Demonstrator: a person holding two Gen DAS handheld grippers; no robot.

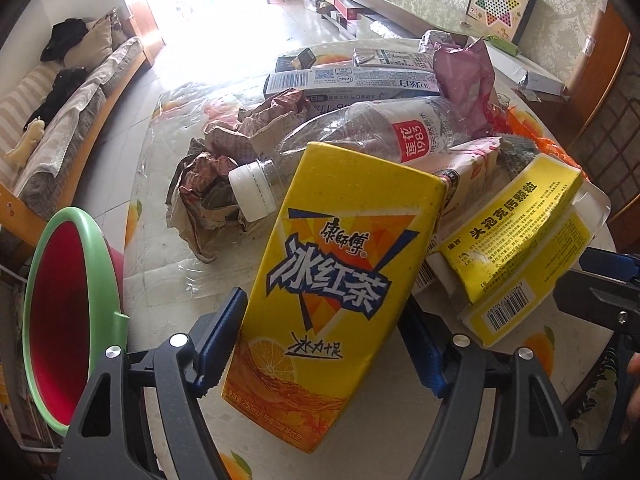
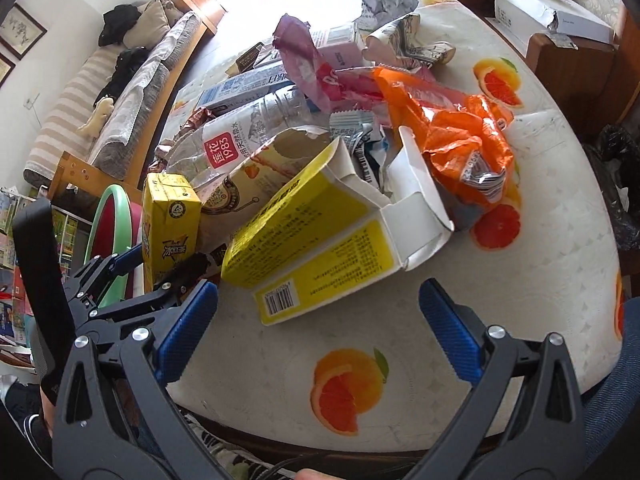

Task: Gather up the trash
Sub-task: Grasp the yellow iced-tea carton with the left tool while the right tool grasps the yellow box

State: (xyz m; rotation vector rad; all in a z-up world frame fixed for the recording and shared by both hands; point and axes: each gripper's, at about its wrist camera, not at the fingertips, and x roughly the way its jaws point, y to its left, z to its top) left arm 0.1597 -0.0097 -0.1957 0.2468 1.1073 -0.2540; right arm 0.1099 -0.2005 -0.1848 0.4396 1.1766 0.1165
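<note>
My left gripper (image 1: 320,344) is shut on a yellow iced-tea carton (image 1: 332,288), held tilted above the table's near edge; the carton also shows in the right wrist view (image 2: 170,224). My right gripper (image 2: 316,320) is open and empty, just in front of an opened yellow medicine box (image 2: 320,244), which also shows in the left wrist view (image 1: 520,232). Behind lie a clear plastic bottle (image 1: 360,140), crumpled brown paper (image 1: 212,176), an orange wrapper (image 2: 452,128) and a pink wrapper (image 2: 316,68).
A bin with a green rim (image 1: 104,264) and red inside stands left of the table (image 2: 400,344), below its edge. Long white cartons (image 1: 348,80) lie at the far side. A sofa (image 1: 68,120) runs along the left wall.
</note>
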